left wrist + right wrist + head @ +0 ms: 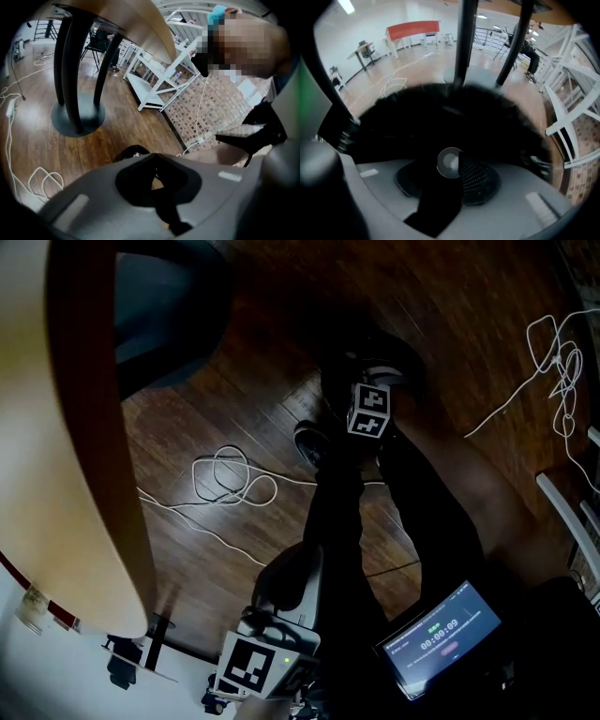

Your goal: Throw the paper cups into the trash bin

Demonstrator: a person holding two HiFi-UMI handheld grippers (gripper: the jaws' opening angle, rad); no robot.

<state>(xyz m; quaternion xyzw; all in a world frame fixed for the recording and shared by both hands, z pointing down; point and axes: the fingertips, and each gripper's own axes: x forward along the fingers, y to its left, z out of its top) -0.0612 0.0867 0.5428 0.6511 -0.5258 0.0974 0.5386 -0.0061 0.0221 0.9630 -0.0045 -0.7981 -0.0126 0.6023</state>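
Though the screen's [441, 638] digits cannot be read, a paper cup [448, 163] is seen between the right gripper's [457, 176] parted jaws; the left gripper [157, 180] is closed, empty.

Under you the dark plank floor [187, 427] carries a loose coil of white cable [230, 479]; a second, tangled white cable [561, 362] lies well apart from it. Your round table [66, 456] stands on the planks by a dark disc base [77, 119]. The black trash bin [450, 117] sits on the floor near that base. Past a white rack [157, 82] the planks give way to small tiles [211, 105], where a white power strip [202, 139] lies
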